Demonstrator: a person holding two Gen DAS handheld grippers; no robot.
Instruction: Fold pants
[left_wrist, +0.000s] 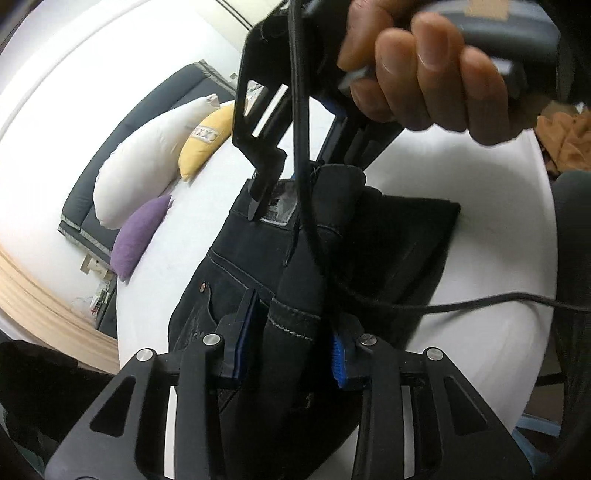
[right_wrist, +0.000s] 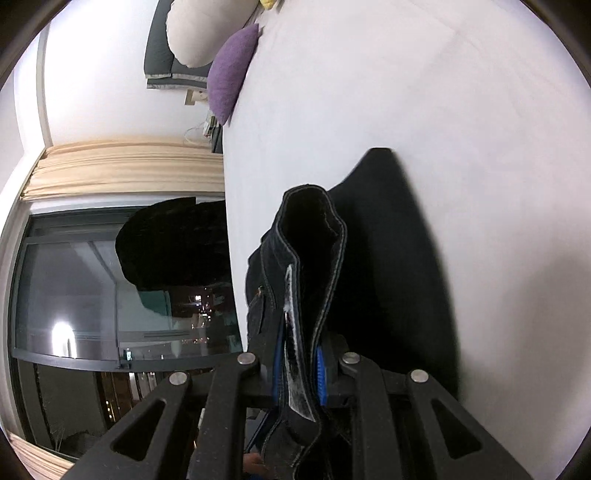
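Your left tool (left_wrist: 291, 350) grips a stitched fold of the dark pants (left_wrist: 236, 266), which lie half lifted on the white bed (left_wrist: 480, 295). Your right tool (right_wrist: 299, 363) is clamped on the waistband (right_wrist: 314, 236), held upright above the bed.

Left wrist view: white bed surface (left_wrist: 480, 258) lies bare from 2 to 4 o'clock of the dark pants (left_wrist: 258, 266), open passage there. At 12 o'clock the right gripper (left_wrist: 273, 184) and the person's hand (left_wrist: 424, 77) block the way. A black cable (left_wrist: 461, 301) trails across at 3 o'clock. At 9 to 11 o'clock, three pillows, purple (left_wrist: 138, 236), white (left_wrist: 144, 166), yellow (left_wrist: 205, 142), line the bed's edge.

Right wrist view: broad bare sheet (right_wrist: 424, 110) from 12 to 3 o'clock. Window glass (right_wrist: 92, 288) and a curtain (right_wrist: 122, 166) close off 9 o'clock.
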